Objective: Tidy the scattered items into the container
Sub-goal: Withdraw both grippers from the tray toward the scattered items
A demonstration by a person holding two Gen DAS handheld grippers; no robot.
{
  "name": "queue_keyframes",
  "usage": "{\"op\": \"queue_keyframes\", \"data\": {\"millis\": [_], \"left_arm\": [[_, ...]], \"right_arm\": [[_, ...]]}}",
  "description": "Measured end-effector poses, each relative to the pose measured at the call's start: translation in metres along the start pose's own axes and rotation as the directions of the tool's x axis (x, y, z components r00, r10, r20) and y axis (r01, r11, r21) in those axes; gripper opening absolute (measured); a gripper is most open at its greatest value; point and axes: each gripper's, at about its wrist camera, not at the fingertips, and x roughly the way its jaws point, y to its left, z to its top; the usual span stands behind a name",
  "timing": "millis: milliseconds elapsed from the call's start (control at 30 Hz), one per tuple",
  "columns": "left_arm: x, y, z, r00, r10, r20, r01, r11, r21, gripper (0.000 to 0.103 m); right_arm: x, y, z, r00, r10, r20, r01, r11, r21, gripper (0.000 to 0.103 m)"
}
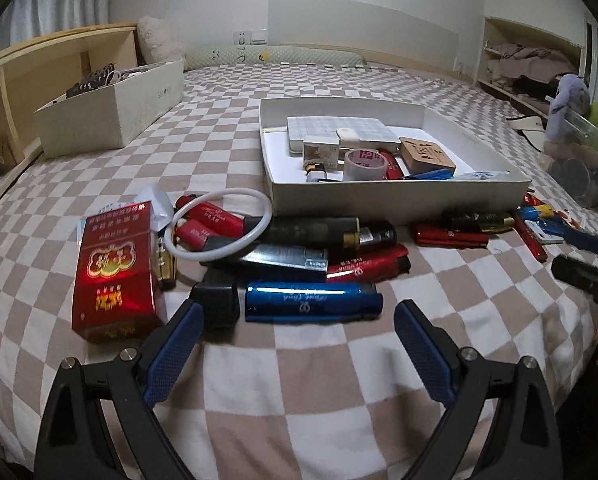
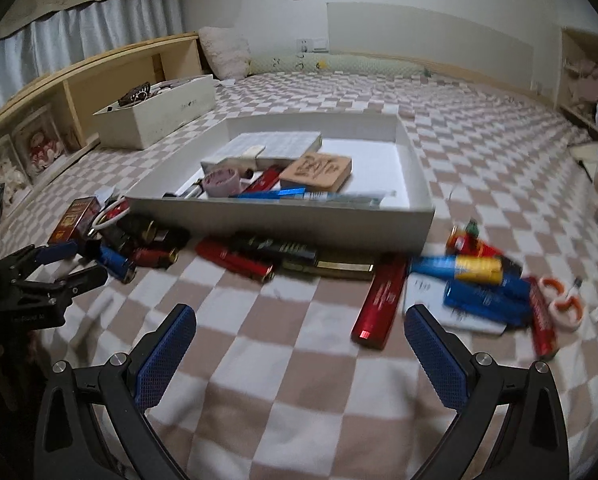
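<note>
**Both grippers spread wide above the checked bedspread**

The left gripper (image 1: pixel 295 320) is held wide open and empty; a glossy blue metal lighter (image 1: pixel 313 302) lies just ahead between its jaws. The right gripper (image 2: pixel 299 322) is likewise spread and empty, a red cylindrical lighter (image 2: pixel 381 304) just beyond its right finger. The shallow white cardboard tray (image 1: pixel 395 196) lies further ahead.

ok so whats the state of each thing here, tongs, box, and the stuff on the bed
left tongs: open, empty, low over the bed just short of the blue tube
right tongs: open, empty
white box: lidless, partly filled
blue tube: lying flat on the bed, outside the box
red carton: lying flat on the bed
white ring: resting on the red tubes
tape roll: in the box
scissors: on the bed, blades closed
</note>
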Motion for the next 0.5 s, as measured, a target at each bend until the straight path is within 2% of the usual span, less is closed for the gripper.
{"op": "queue_keyframes", "data": {"millis": [200, 500], "left_arm": [[-0.002, 0.011, -0.018, 0.999, 0.025, 0.026, -0.023, 0.996, -0.08, 0.097], [0.002, -0.012, -0.02, 0.999, 0.015, 0.044, -0.013, 0.999, -0.043, 0.097]], "right_arm": [[-0.001, -0.002, -0.004, 0.999, 0.033, 0.008, -0.033, 0.999, 0.039, 0.103], [0.012, 0.002, -0.012, 0.998, 0.054, -0.038, -0.052, 0.998, 0.048, 0.103]]}}
